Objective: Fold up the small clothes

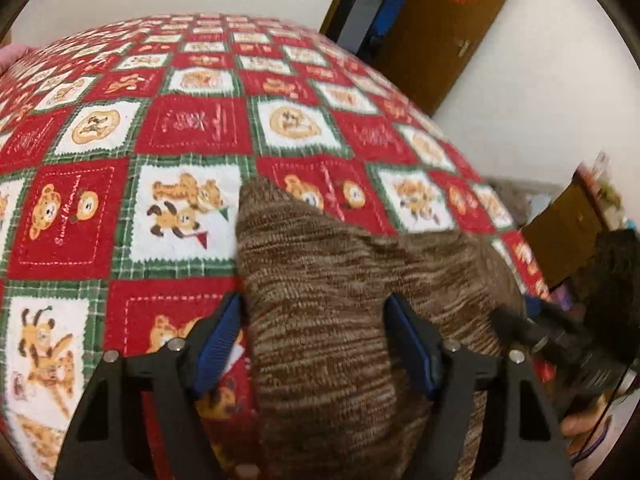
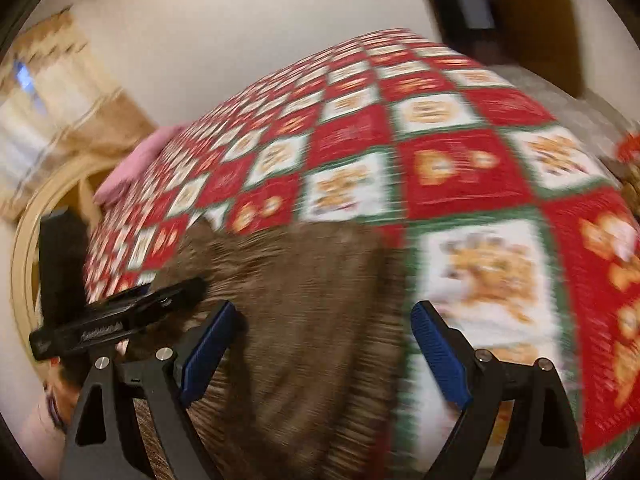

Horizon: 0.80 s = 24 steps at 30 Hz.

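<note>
A small brown knitted garment (image 1: 340,292) lies on a red, white and green patchwork blanket (image 1: 180,120) with bear pictures. My left gripper (image 1: 314,312) is open, its blue-padded jaws wide apart over the near part of the garment. In the right wrist view the same garment (image 2: 304,300) lies on the blanket (image 2: 440,160), blurred by motion. My right gripper (image 2: 324,320) is open above the garment's right part. The other gripper shows in each view: the right one (image 1: 560,340) and the left one (image 2: 120,316).
A brown wooden door (image 1: 440,28) and white walls stand beyond the bed. A pink pillow (image 2: 136,164) lies at the bed's far left. Curtains (image 2: 52,112) hang at the left. Wooden furniture (image 1: 568,228) stands at the right.
</note>
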Each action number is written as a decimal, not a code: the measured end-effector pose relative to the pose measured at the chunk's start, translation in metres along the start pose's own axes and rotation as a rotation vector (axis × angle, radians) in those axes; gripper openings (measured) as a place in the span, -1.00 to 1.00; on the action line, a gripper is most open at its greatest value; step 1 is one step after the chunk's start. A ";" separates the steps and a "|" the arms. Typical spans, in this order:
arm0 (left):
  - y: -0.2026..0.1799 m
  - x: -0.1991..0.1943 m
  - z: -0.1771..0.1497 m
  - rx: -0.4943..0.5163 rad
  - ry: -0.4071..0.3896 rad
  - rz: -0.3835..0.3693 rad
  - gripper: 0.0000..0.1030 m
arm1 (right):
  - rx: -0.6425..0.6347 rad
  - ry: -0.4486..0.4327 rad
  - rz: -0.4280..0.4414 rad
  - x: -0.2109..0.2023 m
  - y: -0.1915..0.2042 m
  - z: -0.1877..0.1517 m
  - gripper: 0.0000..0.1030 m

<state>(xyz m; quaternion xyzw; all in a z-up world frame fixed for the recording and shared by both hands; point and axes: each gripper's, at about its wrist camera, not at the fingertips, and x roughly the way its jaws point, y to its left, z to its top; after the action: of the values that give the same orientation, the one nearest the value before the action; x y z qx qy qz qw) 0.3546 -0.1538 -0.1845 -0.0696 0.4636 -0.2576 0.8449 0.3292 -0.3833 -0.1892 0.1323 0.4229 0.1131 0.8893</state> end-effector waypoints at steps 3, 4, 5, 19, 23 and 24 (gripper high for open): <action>-0.002 0.004 0.002 0.028 0.016 -0.006 0.53 | -0.083 0.014 -0.057 0.013 0.015 0.001 0.74; -0.004 0.005 0.003 0.041 0.024 -0.005 0.54 | -0.082 0.017 -0.053 0.015 0.011 0.001 0.74; -0.005 0.007 0.004 0.053 0.025 -0.003 0.55 | -0.077 0.018 -0.045 0.016 0.009 0.002 0.73; -0.042 -0.032 -0.007 0.198 -0.133 0.110 -0.54 | -0.130 -0.106 -0.098 -0.030 0.055 -0.012 -0.36; -0.059 -0.069 -0.012 0.230 -0.225 0.135 -0.55 | -0.169 -0.197 -0.144 -0.068 0.080 -0.022 -0.36; -0.064 -0.080 -0.015 0.242 -0.250 0.145 -0.55 | -0.179 -0.223 -0.157 -0.079 0.087 -0.025 -0.36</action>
<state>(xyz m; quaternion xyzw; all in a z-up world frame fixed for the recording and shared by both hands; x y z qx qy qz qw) 0.2837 -0.1672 -0.1104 0.0347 0.3244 -0.2392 0.9145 0.2532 -0.3226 -0.1185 0.0311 0.3186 0.0652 0.9451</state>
